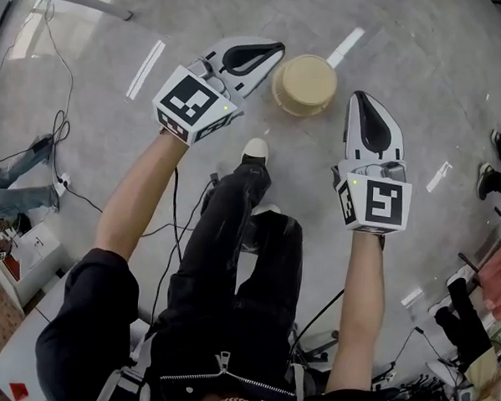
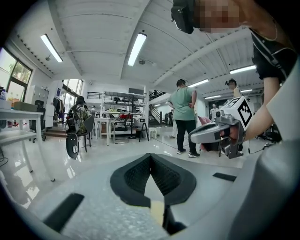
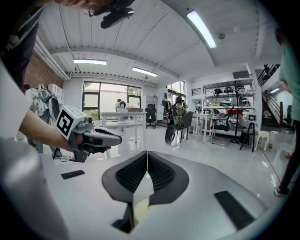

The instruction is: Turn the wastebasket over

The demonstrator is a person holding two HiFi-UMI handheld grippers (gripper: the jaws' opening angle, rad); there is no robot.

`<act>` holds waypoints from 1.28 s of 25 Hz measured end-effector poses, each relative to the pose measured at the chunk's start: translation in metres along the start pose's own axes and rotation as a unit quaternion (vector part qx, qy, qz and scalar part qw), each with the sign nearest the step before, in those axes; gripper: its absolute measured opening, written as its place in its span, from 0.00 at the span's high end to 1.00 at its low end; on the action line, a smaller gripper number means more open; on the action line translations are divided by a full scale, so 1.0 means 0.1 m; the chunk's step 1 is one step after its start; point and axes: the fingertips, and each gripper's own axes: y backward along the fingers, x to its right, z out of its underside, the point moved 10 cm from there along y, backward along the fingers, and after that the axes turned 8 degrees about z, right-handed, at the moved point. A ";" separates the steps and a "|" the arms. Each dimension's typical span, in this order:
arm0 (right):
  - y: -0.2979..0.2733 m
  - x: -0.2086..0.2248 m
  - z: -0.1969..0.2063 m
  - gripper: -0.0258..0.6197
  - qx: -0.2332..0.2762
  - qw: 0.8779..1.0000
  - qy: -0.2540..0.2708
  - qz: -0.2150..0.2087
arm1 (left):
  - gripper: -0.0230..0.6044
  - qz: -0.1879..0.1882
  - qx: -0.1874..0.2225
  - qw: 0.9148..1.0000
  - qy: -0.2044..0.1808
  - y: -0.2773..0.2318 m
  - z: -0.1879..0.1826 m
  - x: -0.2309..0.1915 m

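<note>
A round tan wastebasket (image 1: 303, 83) stands on the grey floor in front of my feet in the head view. My left gripper (image 1: 273, 49) hangs just left of it, jaws shut and empty, tips pointing toward its rim. To the basket's right, my right gripper (image 1: 360, 97) is also shut with nothing held. In the left gripper view the black pads (image 2: 136, 176) meet in a line, and the right gripper (image 2: 206, 133) floats beyond them. The right gripper view shows its pads (image 3: 161, 172) closed and the left gripper (image 3: 110, 137) opposite. Neither gripper touches the basket.
My dark trouser legs and white shoes (image 1: 255, 150) stand just behind the basket. Cables (image 1: 61, 135) trail over the floor at left. Other people's feet (image 1: 496, 145) are at the right edge. A person in green (image 2: 185, 115), tables and chairs (image 3: 180, 124) stand farther off.
</note>
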 end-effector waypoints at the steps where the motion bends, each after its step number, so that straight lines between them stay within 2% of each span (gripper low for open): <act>1: -0.08 0.03 0.13 0.94 0.007 1.000 0.003 -0.001 | 0.96 0.000 0.005 1.000 0.001 -0.08 0.14 -0.05; 8: -0.55 0.25 1.16 0.94 0.026 0.999 -0.007 0.018 | 0.96 0.006 0.010 1.000 -0.010 -0.59 1.18 -0.21; 12: -0.85 0.31 1.64 0.94 0.035 0.999 0.009 0.017 | 0.96 -0.001 0.015 1.000 -0.015 -0.78 1.77 -0.32; 18: -1.09 0.35 2.34 0.94 0.038 0.999 0.007 0.012 | 0.96 -0.012 0.018 1.000 0.005 -0.91 2.49 -0.41; 22: -1.16 0.43 2.77 0.94 0.019 1.000 -0.016 0.015 | 0.96 -0.028 0.043 0.999 0.017 -0.88 2.79 -0.35; 26: -1.22 0.55 3.06 0.93 0.005 0.999 -0.035 0.031 | 0.96 -0.033 0.034 0.999 0.025 -0.95 3.01 -0.32; 30: -1.28 0.55 3.26 0.88 -0.004 0.999 -0.045 0.023 | 0.95 -0.038 0.032 0.997 0.063 -0.99 3.18 -0.36; 31: -1.30 0.55 3.30 0.84 -0.006 0.999 -0.049 0.015 | 0.94 -0.034 0.030 0.996 0.074 -1.02 3.22 -0.36; 32: -1.32 0.57 3.35 0.79 -0.010 0.998 -0.054 0.008 | 0.84 -0.025 0.027 0.996 0.086 -1.06 3.26 -0.37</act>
